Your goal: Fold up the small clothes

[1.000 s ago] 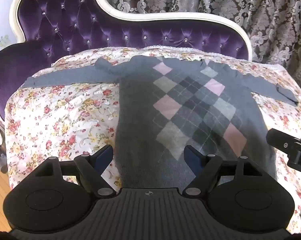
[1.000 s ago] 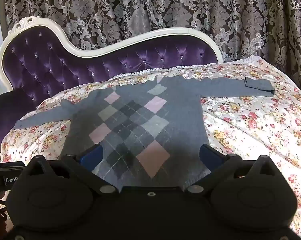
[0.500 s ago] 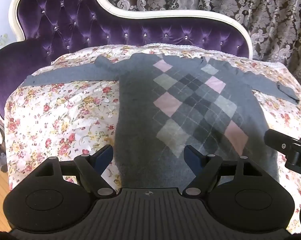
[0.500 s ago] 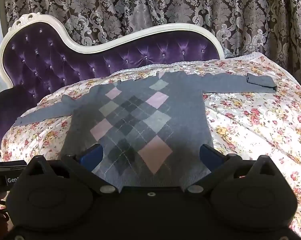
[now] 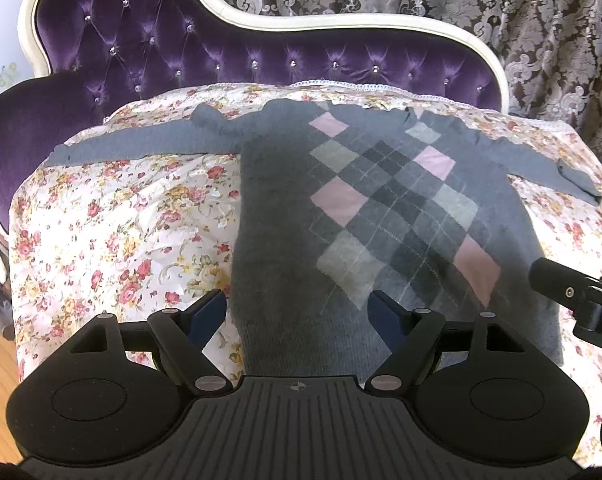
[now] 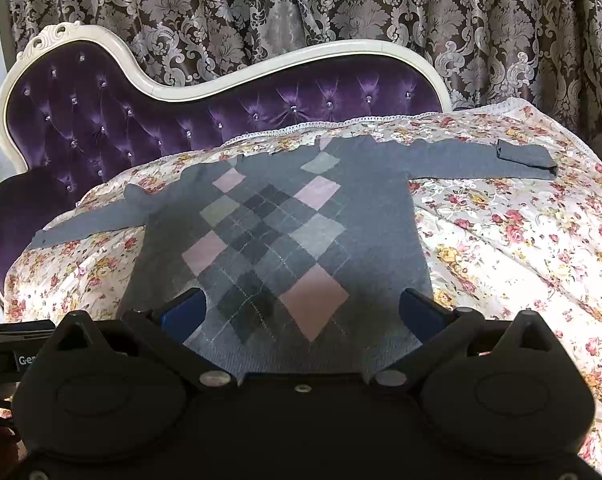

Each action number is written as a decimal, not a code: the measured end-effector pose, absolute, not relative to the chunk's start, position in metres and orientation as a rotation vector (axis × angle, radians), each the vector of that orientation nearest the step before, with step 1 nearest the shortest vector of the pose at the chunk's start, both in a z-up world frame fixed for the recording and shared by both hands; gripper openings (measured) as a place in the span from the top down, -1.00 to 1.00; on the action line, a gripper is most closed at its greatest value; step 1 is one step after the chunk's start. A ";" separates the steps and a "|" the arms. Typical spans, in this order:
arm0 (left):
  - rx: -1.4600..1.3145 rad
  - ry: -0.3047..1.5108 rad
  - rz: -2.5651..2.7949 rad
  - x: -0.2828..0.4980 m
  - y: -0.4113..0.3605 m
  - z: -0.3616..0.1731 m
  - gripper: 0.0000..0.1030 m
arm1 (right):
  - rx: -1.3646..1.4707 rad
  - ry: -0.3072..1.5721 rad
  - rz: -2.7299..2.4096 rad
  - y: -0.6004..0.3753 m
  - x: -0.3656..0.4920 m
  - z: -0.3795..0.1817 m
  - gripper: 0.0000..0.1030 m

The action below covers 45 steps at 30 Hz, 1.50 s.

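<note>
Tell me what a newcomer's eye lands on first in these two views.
The grey argyle sweater with pink diamonds lies flat, sleeves spread, in the middle of the floral cover. Behind it rises the purple tufted sofa back, with patterned curtains beyond. Low in each view, the left gripper and right gripper stand open over the sweater's hem.

Bare floral cover [image 5: 113, 216] beside sweater [image 5: 277, 208]
</note>
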<state>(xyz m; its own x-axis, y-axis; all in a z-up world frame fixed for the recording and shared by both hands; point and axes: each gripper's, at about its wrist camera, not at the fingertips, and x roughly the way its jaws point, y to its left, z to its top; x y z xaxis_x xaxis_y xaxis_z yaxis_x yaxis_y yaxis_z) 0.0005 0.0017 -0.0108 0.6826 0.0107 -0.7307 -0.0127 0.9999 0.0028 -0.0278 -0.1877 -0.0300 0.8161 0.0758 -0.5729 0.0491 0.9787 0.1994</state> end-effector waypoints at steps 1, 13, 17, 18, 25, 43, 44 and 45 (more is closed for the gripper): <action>-0.002 0.821 0.014 0.001 0.001 -0.011 -0.49 | 0.210 0.618 0.015 -0.187 -0.028 -0.030 -0.99; 0.008 0.832 0.015 0.002 0.000 -0.014 -0.49 | 0.215 0.630 0.015 -0.189 -0.028 -0.032 -0.99; 0.012 0.832 0.016 0.003 -0.001 -0.014 -0.49 | 0.215 0.630 0.014 -0.189 -0.028 -0.033 -0.99; 0.013 0.832 0.016 0.003 -0.001 -0.014 -0.49 | 0.215 0.630 0.014 -0.189 -0.028 -0.033 -0.99; 0.013 0.838 0.018 0.005 0.000 -0.015 -0.49 | 0.215 0.636 0.018 -0.189 -0.027 -0.034 -0.99; 0.010 0.842 0.018 0.006 0.004 -0.019 -0.49 | 0.227 0.665 0.018 -0.187 -0.023 -0.037 -0.99; 0.012 0.843 0.016 0.006 0.004 -0.019 -0.49 | 0.231 0.669 0.017 -0.187 -0.022 -0.038 -0.99; 0.014 0.845 0.011 0.006 0.004 -0.019 -0.49 | 0.235 0.673 0.016 -0.188 -0.022 -0.039 -0.99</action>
